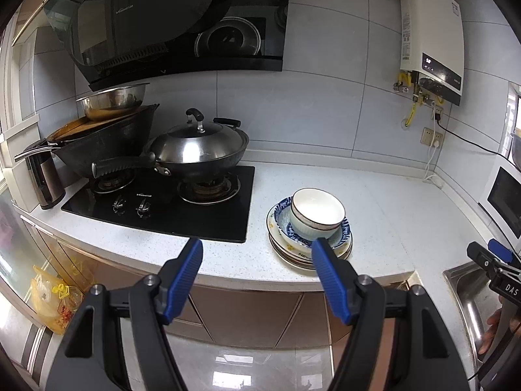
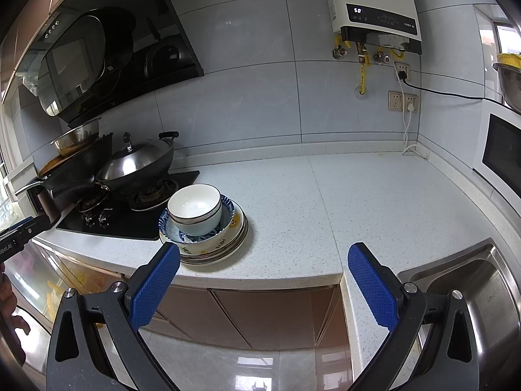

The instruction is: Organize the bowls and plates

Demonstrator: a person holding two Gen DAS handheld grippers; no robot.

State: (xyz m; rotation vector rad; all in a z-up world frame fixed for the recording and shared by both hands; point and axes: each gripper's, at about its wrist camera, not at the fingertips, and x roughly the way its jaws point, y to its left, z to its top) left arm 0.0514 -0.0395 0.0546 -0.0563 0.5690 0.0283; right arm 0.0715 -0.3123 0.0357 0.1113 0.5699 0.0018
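— Two grippers, state?
— Left gripper (image 1: 257, 254) and right gripper (image 2: 263, 260) both spread wide, holding nothing.
— Dishes?
— White bowl (image 2: 194, 208) nested atop plate stack (image 2: 228, 244) on countertop (image 2: 358, 202), 3 o'clock of gas hob (image 1: 162, 202).

Left wrist view: ahead-left of the claw a black gas hob (image 1: 162, 202) carries a lidded steel wok (image 1: 198, 150) on its right burner and a larger black wok (image 1: 107, 143) on the left one, with a steel basin (image 1: 112, 99) stacked on top, under a black range hood (image 1: 169, 22); a steel kettle (image 1: 45, 176) stands far left just beside the hob. Right wrist view: ahead lies a speckled white countertop (image 2: 358, 202), up on the tiled wall a white water heater (image 2: 374, 3) with wall sockets (image 2: 402, 101) below it. A steel sink (image 2: 482, 280) sits lower right, a white microwave (image 2: 501, 153) at far right.
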